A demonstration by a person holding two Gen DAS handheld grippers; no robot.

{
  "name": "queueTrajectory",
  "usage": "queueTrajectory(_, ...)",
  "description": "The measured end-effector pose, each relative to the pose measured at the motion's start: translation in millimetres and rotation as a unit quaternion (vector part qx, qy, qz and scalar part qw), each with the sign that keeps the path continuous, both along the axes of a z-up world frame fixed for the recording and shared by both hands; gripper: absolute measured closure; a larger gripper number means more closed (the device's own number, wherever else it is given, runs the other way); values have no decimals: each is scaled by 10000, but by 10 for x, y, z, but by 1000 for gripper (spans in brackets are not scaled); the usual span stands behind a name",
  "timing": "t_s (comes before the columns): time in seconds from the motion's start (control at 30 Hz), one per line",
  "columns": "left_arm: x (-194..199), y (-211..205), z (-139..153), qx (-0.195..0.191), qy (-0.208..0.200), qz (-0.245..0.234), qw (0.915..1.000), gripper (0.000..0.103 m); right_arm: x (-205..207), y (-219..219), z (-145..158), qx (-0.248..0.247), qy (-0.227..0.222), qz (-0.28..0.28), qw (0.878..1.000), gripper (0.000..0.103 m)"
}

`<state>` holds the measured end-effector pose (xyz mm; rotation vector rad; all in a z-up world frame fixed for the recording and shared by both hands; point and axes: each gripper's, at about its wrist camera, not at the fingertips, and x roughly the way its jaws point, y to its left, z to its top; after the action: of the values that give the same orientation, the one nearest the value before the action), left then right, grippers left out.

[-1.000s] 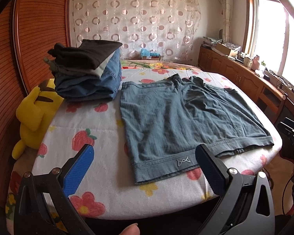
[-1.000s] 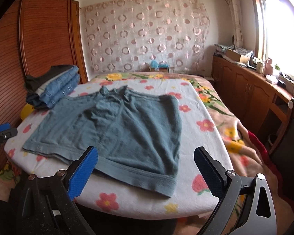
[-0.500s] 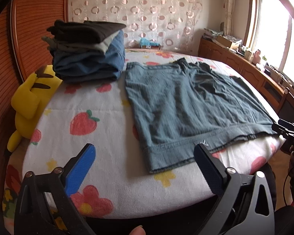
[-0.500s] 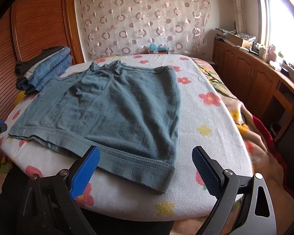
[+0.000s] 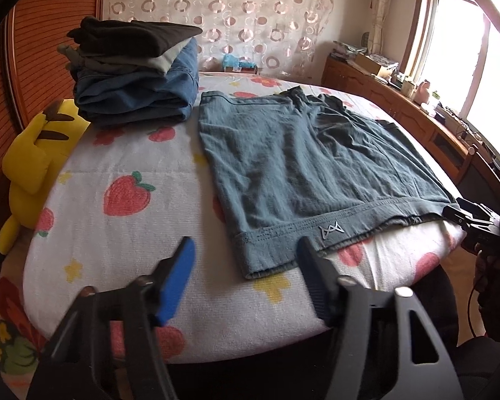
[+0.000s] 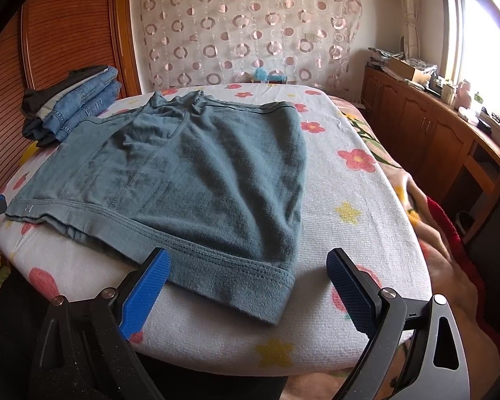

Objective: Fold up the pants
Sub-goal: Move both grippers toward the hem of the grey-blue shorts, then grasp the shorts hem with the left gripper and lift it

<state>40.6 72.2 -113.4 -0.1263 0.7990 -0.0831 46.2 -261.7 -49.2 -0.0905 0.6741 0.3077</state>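
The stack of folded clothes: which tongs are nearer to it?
Left. The left tongs are at the shorts corner on the stack side; the right tongs are at the opposite corner.

Two grippers, both angled downward, nothing gripped

The left gripper (image 5: 245,263) has just been closing its jaws, which stand half apart with nothing pressed between the pads. The right gripper (image 6: 248,275) has its jaws wide apart.
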Motion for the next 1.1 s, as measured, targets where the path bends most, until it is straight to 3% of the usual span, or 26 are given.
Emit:
queueTrajectory(0.23, 37, -9, -94, -89, 166, -115, 9998, 67, 41, 12, -2, 0, -4, 3, 10000, 8)
queueTrajectory(0.57, 40, -57, -107, 200, 100, -150, 9996, 68, 87, -4, -7, 7, -16, 17, 10000, 8)
queueTrajectory(0.73, 37, -46, -84, 200, 58, -170, 9996, 92, 128, 25, -6, 13, -38, 33, 10000, 8)
queueTrajectory(0.97, 54, -81, 146, 22, -194, -318, 9993, 96, 185, 43, -3, 8, -25, 61, 10000, 8)
queueTrajectory(1.1, 90, -132, 399, -416, -466, -575, 9964, 97, 180, 15, 45, -9, -139, -132, 9998, 8)
